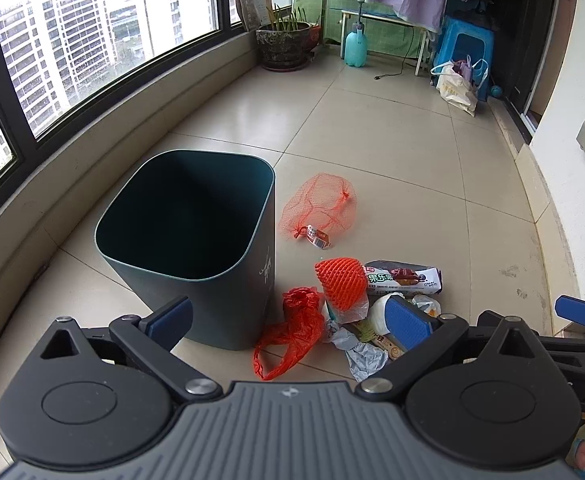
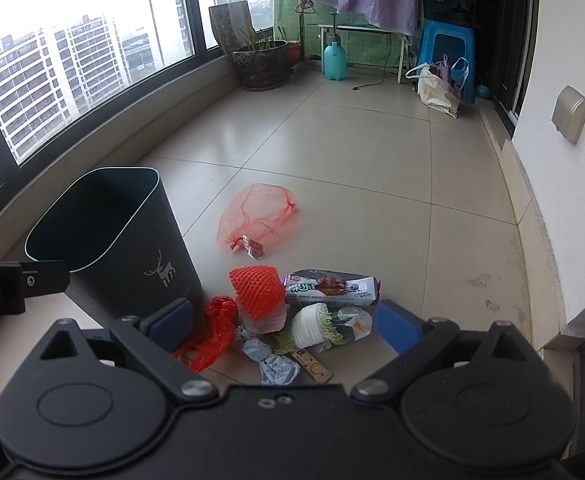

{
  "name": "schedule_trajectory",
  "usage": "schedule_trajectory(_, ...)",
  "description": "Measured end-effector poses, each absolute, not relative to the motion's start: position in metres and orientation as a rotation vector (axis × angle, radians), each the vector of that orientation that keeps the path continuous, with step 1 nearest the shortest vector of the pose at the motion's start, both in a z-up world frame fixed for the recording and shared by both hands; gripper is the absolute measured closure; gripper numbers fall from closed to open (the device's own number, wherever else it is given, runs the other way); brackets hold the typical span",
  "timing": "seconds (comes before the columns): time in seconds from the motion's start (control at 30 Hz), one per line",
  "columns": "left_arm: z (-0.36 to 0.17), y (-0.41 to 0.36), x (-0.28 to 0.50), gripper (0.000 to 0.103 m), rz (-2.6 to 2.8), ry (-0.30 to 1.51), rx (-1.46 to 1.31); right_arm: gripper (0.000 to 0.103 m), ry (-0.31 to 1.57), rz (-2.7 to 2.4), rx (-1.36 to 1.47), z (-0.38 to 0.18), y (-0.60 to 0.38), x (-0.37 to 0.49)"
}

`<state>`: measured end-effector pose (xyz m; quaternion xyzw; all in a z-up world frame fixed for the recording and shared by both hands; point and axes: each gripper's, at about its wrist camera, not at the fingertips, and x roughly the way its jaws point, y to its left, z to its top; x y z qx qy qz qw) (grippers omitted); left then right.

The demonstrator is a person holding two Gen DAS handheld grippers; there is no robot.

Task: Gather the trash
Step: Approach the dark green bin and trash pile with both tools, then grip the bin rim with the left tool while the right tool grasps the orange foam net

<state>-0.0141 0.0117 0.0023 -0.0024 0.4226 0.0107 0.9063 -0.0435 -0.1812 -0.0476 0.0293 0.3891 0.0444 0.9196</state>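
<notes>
Both tongs wide open, empty, above trash pile beside bin on tiled floor.

Dark green bin [image 1: 188,236] stands upright, mouth open; interior dark, no contents visible. Left tongs [image 1: 290,322] spread wide, holding nothing, touching nothing; right tongs [image 2: 286,326] likewise wide apart and empty. Trash heap just right of bin base: red plastic bag [image 1: 292,332] touching bin wall, orange foam net [image 1: 342,284] on clear plastic, snack wrapper [image 2: 332,289] lying flat with long axis left-right, white foam net [image 2: 316,326], crumpled grey paper [image 2: 276,364], wooden stick [image 2: 312,364] pointing away from the heap toward the camera. Red mesh bag [image 2: 258,220] lies apart, farther along floor [image 2: 372,160].
</notes>
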Motion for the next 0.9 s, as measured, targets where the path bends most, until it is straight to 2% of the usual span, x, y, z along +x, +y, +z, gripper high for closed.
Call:
schedule_trajectory(0.47,0.024,0.035,0.027,0.000,0.085,0.863,0.038,0.006,0.802,0.129,0.017,-0.030,-0.177,-0.025)
schedule_trajectory(0.7,0.034,0.069,0.066,0.000,0.139,0.839,0.035,0.005,0.760,0.151,-0.050,-0.005,-0.172,0.021)
schedule_trajectory(0.9,0.025,0.113,0.109,0.000,0.209,0.849,0.002,0.005,0.802,0.151,-0.070,-0.010,-0.169,0.066)
